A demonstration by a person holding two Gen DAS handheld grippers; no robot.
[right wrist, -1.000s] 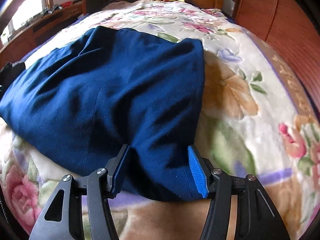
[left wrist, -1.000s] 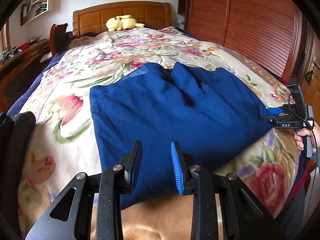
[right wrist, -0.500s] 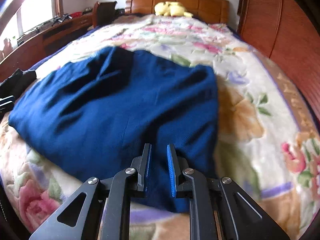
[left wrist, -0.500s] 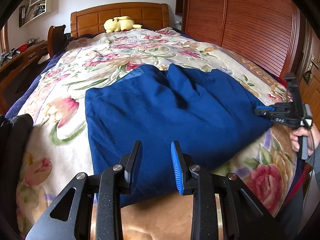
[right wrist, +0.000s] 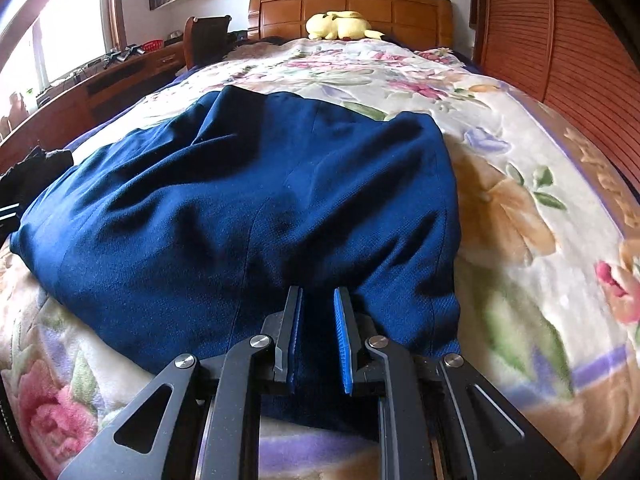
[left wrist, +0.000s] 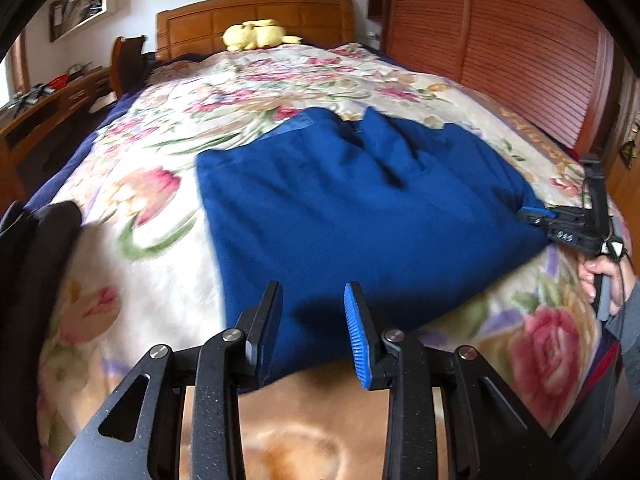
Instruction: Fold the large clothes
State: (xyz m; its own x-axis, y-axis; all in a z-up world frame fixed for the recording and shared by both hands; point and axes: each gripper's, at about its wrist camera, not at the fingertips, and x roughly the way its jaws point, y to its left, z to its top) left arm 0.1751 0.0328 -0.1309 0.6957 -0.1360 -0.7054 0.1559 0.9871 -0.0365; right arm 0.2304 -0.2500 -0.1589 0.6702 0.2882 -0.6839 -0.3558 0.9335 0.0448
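Observation:
A large dark blue garment (left wrist: 360,216) lies spread on the floral bedspread (left wrist: 168,148); it also fills the right wrist view (right wrist: 248,208). My left gripper (left wrist: 314,312) is open, its fingers over the garment's near hem, with nothing between them. My right gripper (right wrist: 318,320) is nearly closed, pinching a fold of the blue garment at its near corner. The right gripper also shows in the left wrist view (left wrist: 532,214) at the garment's right edge, held by a hand.
A yellow plush toy (left wrist: 256,34) lies by the wooden headboard (left wrist: 256,12). A slatted wooden wardrobe (left wrist: 500,40) runs along the right. A desk with clutter (right wrist: 100,72) and a chair (right wrist: 206,40) stand on the left. Dark clothing (left wrist: 36,248) lies at the bed's left edge.
My right gripper closed from wide open onto the garment's near corner and lifted slightly. My left gripper stayed open and shifted a little along the near hem.

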